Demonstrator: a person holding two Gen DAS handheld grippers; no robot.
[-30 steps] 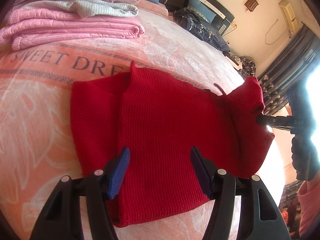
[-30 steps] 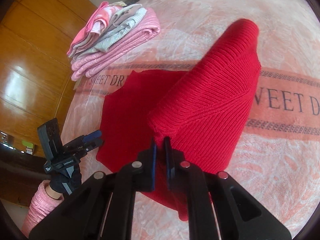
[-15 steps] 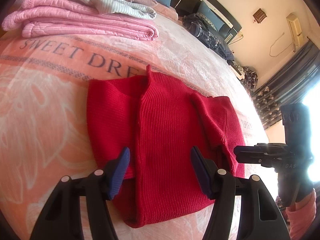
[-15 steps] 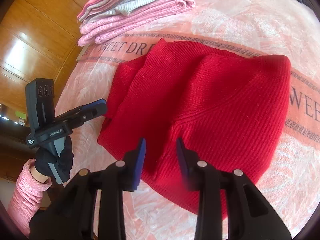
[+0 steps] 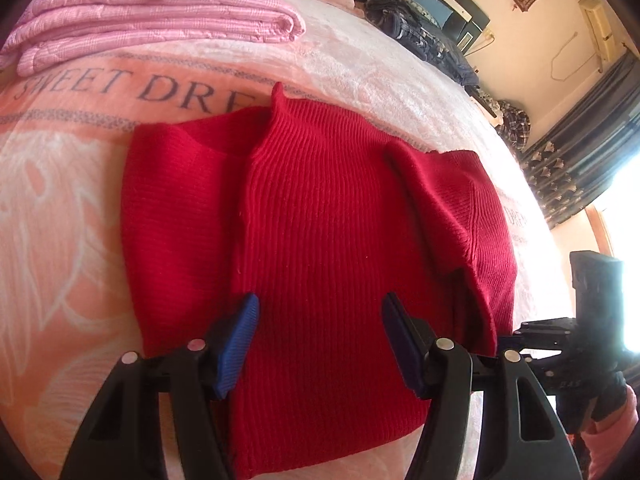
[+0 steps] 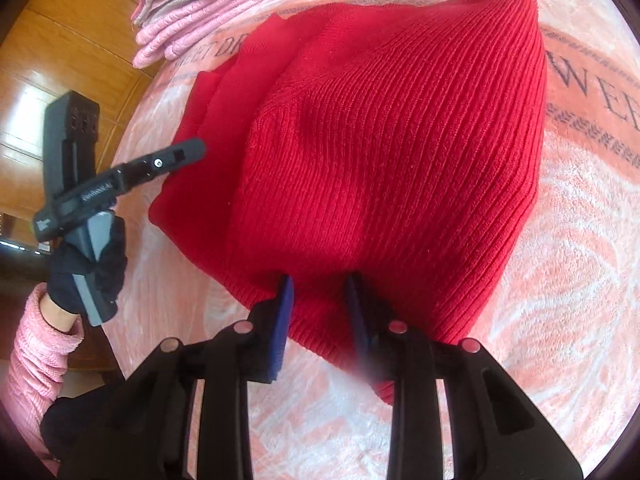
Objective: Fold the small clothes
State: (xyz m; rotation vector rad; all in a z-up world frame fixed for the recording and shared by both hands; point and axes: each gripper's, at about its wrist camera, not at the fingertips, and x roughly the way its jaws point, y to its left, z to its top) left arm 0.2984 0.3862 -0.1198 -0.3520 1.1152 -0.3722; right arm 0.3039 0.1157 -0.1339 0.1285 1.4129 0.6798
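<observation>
Since the earlier frame I released the folded-over sleeve; red sweater [image 5: 320, 216] lies flat on the blanket [image 5: 60, 240]. Left gripper [image 5: 318, 332] and right gripper [image 6: 320, 300] both spread, empty. Advise gripping the hem squarely.

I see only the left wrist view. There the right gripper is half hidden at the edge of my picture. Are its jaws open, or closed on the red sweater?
Observer: Open. In the right wrist view the right gripper has its blue pads apart, and the near edge of the red sweater lies between them.
Operator: Is the cloth flat on that side?
Observer: No, just beyond those pads it seems to rise in a rounded hump.
Operator: What holds my left gripper?
Observer: A hand in a dark glove, with a pink sleeve, holds the left gripper, whose tip is at the sweater's far side edge.
</observation>
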